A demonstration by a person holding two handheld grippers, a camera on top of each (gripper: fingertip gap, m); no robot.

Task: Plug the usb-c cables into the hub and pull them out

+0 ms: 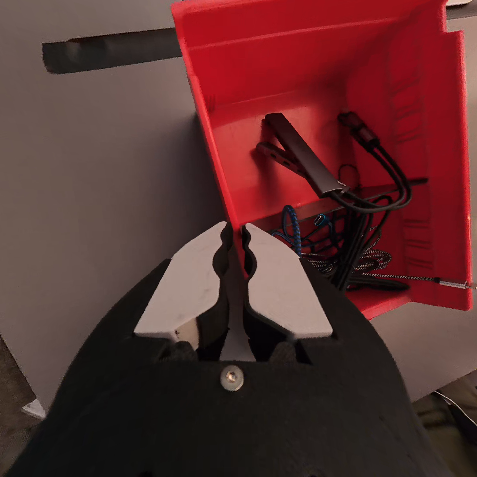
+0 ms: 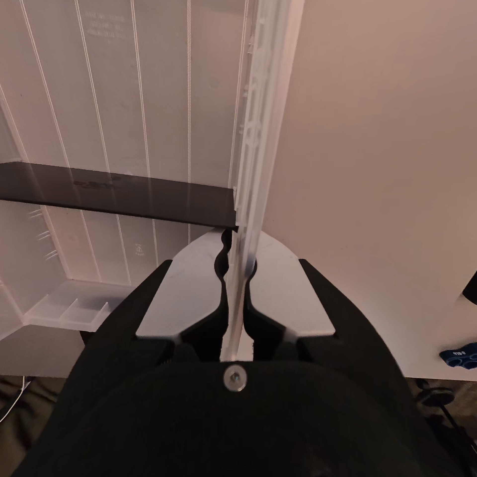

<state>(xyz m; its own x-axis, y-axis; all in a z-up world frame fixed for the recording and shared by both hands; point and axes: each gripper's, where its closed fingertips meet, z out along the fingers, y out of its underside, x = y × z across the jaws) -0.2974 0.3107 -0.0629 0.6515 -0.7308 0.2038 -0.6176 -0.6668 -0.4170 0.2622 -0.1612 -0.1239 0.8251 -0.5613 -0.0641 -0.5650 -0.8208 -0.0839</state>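
The pale table point(image 1: 90, 180) filled most of the left wrist view, and on it stood a red bin point(image 1: 309, 77), tilted, its open side toward the camera. The left gripper point(image 1: 237, 229) had its fingers clamped on the bin's near wall, one inside and one outside. In the right wrist view the right gripper point(image 2: 238, 247) was pinched on the rim of a clear plastic bin point(image 2: 129, 103) (a dark divider point(image 2: 116, 191) crossed its interior). Inside the red bin lay the grey hub point(image 1: 304, 152), leaning against the bottom, with its black leads point(image 1: 387, 180) curling beside it. Below them were tangled cables: a blue braided cable point(image 1: 294, 227) and a grey braided cable point(image 1: 374, 260).
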